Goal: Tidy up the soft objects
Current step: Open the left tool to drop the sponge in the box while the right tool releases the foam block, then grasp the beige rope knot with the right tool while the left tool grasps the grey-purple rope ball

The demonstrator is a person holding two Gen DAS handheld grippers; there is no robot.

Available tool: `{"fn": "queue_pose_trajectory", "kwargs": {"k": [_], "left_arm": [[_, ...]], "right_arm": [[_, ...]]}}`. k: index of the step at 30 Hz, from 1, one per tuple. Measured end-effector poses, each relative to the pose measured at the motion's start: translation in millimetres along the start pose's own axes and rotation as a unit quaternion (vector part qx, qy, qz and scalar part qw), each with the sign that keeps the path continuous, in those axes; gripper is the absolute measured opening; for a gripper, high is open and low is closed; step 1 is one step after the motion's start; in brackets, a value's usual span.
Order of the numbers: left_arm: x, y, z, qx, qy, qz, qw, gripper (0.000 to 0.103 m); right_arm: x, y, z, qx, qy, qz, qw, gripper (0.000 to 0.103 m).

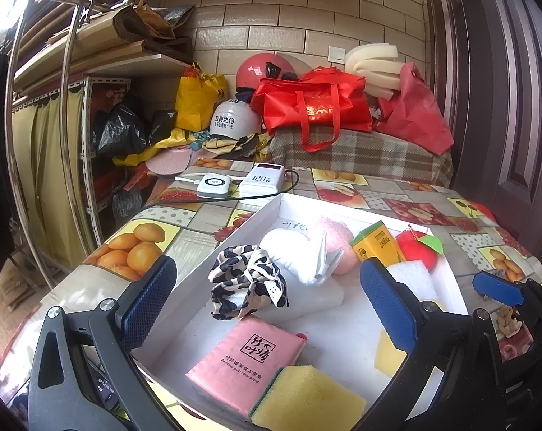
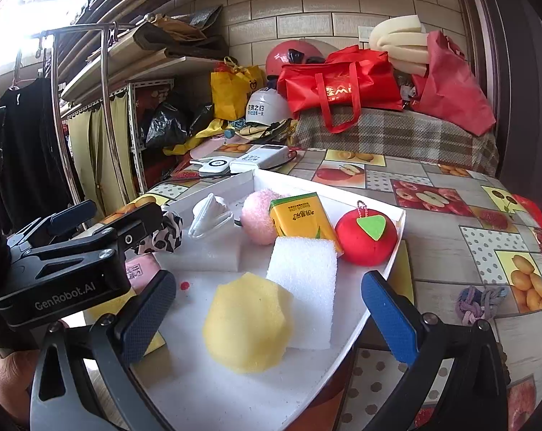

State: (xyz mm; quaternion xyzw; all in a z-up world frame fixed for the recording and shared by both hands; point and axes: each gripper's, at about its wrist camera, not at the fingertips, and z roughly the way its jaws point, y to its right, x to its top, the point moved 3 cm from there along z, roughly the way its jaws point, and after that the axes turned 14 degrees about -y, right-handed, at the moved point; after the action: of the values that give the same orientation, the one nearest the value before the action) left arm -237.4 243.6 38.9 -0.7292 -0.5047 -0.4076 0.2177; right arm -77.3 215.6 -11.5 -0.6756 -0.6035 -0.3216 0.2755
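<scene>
Both grippers hung with jaws spread wide and nothing held: the left gripper (image 1: 267, 305) over the near half of a white tray (image 1: 271, 205), the right gripper (image 2: 267, 319) over the tray's near right corner. Most of the soft things already lay inside the tray. Between the left gripper's pads sat a cow-print scrunchie (image 1: 247, 282) and a pink tissue pack (image 1: 247, 355), with a yellow-green sponge (image 1: 307, 400) touching the pack's near edge. Before the right gripper lay a yellow sponge (image 2: 247, 327) overlapping a white foam block (image 2: 303, 283); farther back stood a yellow drink carton (image 2: 299, 219), a pink puff (image 2: 258, 221), a folded white cloth (image 2: 210, 217) and a red plush apple (image 2: 366, 239) against the right rim. By the look of it, the job was nearly done. One braided hair tie (image 2: 481, 301) lay outside on the fruit-print tablecloth (image 2: 450, 237), right of the tray, apparently the last piece to gather.
</scene>
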Motion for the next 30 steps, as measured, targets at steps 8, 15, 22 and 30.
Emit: {"fn": "queue_pose_trajectory", "kwargs": {"k": [8,15,22,30], "left_arm": [[-5.0,16.4,-7.6,0.014,0.010,0.028,0.9995,0.103],[-13.1,37.5,-13.6,-0.004,0.002,0.044,0.9990,0.103],[-23.7,70.8,-26.2,-0.051,0.001,0.085,0.9950,0.103],[-39.0,121.8,-39.4,-0.118,-0.012,0.158,0.9803,0.103]], "right_arm": [[-10.1,6.0,-12.1,0.003,0.003,0.000,1.000,0.103],[-32.7,26.2,-37.5,-0.012,0.005,-0.003,1.000,0.103],[-58.0,90.0,-69.1,-0.066,-0.004,0.025,0.998,0.103],[-78.2,169.9,-72.0,-0.096,-0.080,0.092,0.988,0.103]]}}
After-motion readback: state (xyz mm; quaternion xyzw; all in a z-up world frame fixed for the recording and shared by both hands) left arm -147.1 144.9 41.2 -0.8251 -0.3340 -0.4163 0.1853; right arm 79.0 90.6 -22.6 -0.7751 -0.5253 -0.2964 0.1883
